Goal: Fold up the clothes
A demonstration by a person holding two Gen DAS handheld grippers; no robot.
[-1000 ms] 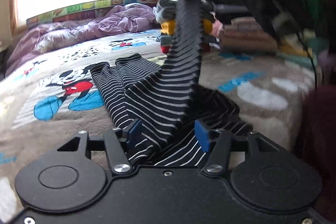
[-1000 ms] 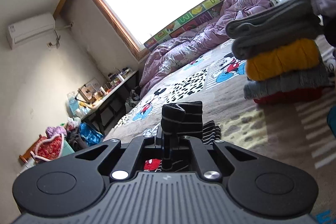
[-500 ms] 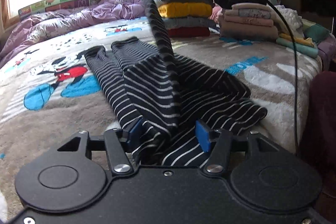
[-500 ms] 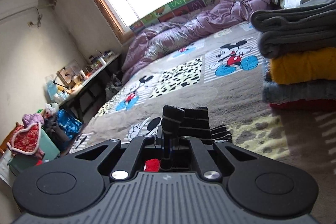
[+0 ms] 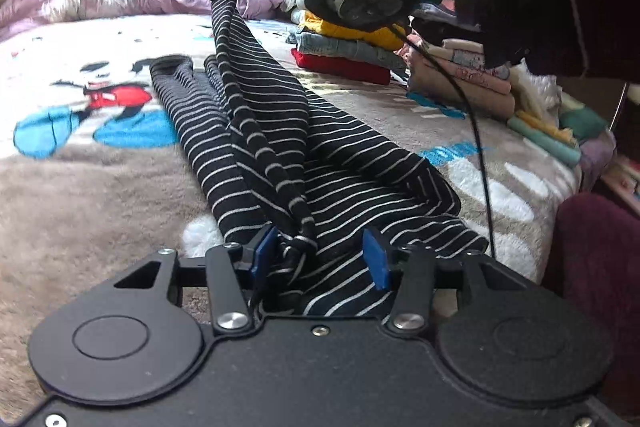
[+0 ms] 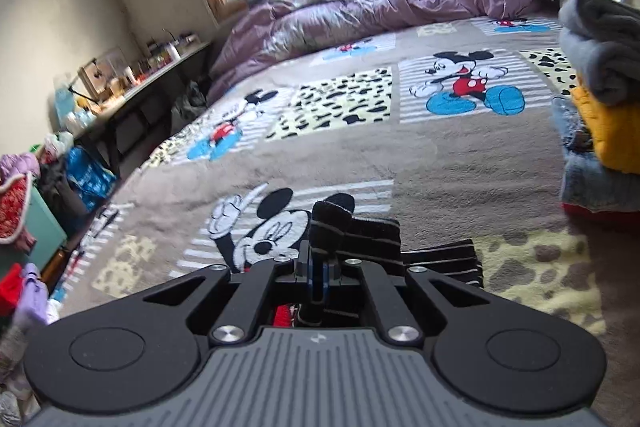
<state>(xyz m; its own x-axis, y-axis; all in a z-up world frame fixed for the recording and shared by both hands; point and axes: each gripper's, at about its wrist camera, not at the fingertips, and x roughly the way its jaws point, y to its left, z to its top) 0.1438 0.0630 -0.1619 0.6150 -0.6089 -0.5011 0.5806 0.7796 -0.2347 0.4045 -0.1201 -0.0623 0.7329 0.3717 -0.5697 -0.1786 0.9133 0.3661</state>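
Over the bed [image 5: 100, 187], the right hand-held gripper [image 6: 318, 281] pinches the striped garment [image 5: 340, 155] taut for folding while the left hand-held gripper [image 5: 320, 259], jaws closing, straddles its near end.

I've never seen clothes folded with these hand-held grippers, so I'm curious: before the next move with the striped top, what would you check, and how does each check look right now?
1. Right gripper clamped on the striped top's raised end: ok.
2. Left gripper gripping the near end: not ok; fabric lies between the blue pads, but the jaws are only closing.
3. Lifted strip free of tangles: cannot tell; it looks twisted.
4. Rest of the top flat on the blanket: not ok; it is bunched in ridges.
5. Folded stack apart from the top: ok.
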